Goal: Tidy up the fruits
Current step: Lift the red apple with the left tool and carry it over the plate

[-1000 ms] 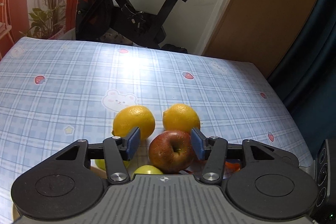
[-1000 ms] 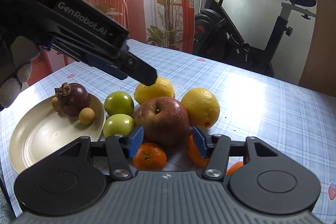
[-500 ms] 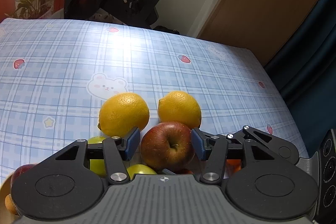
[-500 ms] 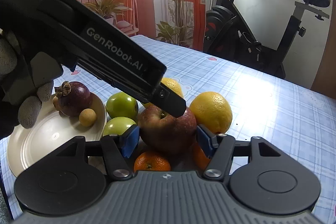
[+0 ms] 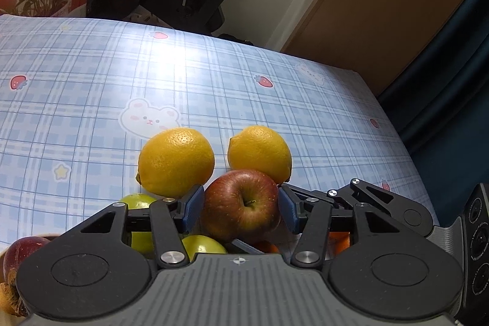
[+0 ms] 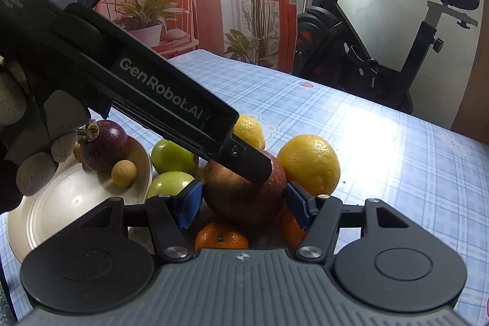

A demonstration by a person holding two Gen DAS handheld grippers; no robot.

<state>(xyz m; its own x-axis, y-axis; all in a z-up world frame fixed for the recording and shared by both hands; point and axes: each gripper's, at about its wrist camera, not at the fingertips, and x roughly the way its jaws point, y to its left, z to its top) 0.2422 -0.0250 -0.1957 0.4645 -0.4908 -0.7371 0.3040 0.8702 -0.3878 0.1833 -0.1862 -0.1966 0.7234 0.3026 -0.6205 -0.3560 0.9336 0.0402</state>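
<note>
A red apple [image 5: 241, 205] is framed between the spread jaws of both the left gripper [image 5: 240, 205] and the right gripper [image 6: 241, 200], neither seen clamped. It sits mid-pile on the table [image 5: 91, 66]; the left gripper is judged nearer. Lemons [image 5: 175, 161] crowd the far side, green fruits [image 6: 171, 156] the left, by the plate [image 6: 61, 203], tangerines [image 6: 221, 236] below.

The red apple [image 5: 241, 203] sits upright, stem dimple upward, in the middle of the fruit group. Behind the apple lie two yellow lemons [image 5: 175, 161] (apart from each other), left of it two green fruits [image 6: 172, 156], in front two small mandarins [image 6: 221, 237].
</note>
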